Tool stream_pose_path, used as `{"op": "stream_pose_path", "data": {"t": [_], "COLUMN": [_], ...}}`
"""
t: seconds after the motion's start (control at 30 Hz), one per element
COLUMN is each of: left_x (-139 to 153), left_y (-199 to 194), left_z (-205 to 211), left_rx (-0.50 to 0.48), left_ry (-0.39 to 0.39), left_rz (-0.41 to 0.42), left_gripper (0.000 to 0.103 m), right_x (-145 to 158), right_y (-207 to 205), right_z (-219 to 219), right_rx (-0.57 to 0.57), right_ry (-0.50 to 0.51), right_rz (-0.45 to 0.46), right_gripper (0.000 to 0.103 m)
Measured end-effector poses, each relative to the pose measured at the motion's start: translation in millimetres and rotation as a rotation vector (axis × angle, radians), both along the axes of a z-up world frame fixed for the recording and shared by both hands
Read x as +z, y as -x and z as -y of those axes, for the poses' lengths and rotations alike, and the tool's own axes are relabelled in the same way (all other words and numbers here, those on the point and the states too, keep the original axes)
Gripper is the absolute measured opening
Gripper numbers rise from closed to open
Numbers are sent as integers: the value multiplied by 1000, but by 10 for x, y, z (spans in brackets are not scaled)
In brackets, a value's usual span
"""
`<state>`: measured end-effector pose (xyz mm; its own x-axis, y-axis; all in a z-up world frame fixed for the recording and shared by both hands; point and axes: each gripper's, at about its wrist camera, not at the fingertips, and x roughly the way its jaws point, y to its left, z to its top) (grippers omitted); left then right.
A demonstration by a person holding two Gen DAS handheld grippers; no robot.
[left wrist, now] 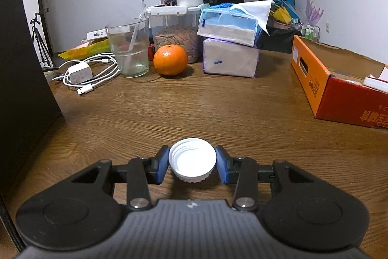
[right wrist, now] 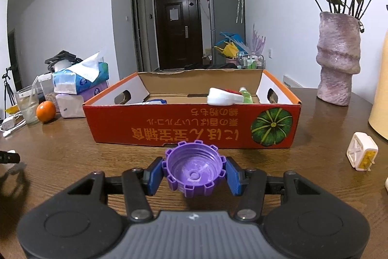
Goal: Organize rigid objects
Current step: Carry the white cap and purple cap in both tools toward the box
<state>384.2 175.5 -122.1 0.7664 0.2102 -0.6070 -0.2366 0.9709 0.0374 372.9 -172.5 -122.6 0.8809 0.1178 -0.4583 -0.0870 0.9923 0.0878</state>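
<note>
Both tongs are loaded, so what matters now is where the box lies from each of them. The left tongs point(left wrist: 192, 162) are clamped on a white cap point(left wrist: 192, 159), open side up, with the blue pads point(left wrist: 222, 168) pressed against its ribbed rim on either side; it looks to sit at or just above the table point(left wrist: 194, 108), though I cannot tell whether it has left the wood. From here the box point(left wrist: 322, 98) lies well off to the right and farther away, seen corner-on, with bare table between. The right tongs point(right wrist: 194, 169) are clamped on a purple cap point(right wrist: 194, 168), also open side up and held by its notched wall. From this side the box point(right wrist: 191, 128) stands straight ahead and near, its long red face square to the tongs, and its open top already holds a white item point(right wrist: 222, 96) and a green bottle point(right wrist: 245, 92) toward the far right. The right hand is therefore the nearer one: its drop probably needs only a lift over the near wall and a short push forward. The left must likely swing right across the table, and may have to wait so the two do not meet over the box. The orange point(left wrist: 170, 59), the glass point(left wrist: 128, 50) and the tissue packs point(left wrist: 230, 52) stand along the far edge, out of either path.
</note>
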Motion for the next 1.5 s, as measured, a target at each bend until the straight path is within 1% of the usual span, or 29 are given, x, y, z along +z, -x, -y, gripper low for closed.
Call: {"op": "stream_pose_path", "data": {"t": [0.17, 0.37, 0.77, 1.17, 1.5], "left_x": [51, 85, 104, 116, 134], "left_y": [98, 195, 274, 318, 352], "left_z": [100, 293, 711, 1227, 1555], "left_rx": [4, -13, -66, -127, -161], "left_ry": [-4, -10, 7, 11, 15], "left_rz": [32, 51, 59, 61, 70], "left_gripper": [41, 41, 41, 41, 41], "right_x": [16, 36, 66, 107, 153], "right_y": [74, 164, 316, 421, 521], "right_z": [53, 131, 247, 289, 353], "right_rx": [-4, -10, -7, 11, 24], "right_ry": [-7, -20, -34, -42, -52], "right_rz": [4, 10, 19, 33, 52], "right_gripper": [53, 53, 53, 53, 53]}}
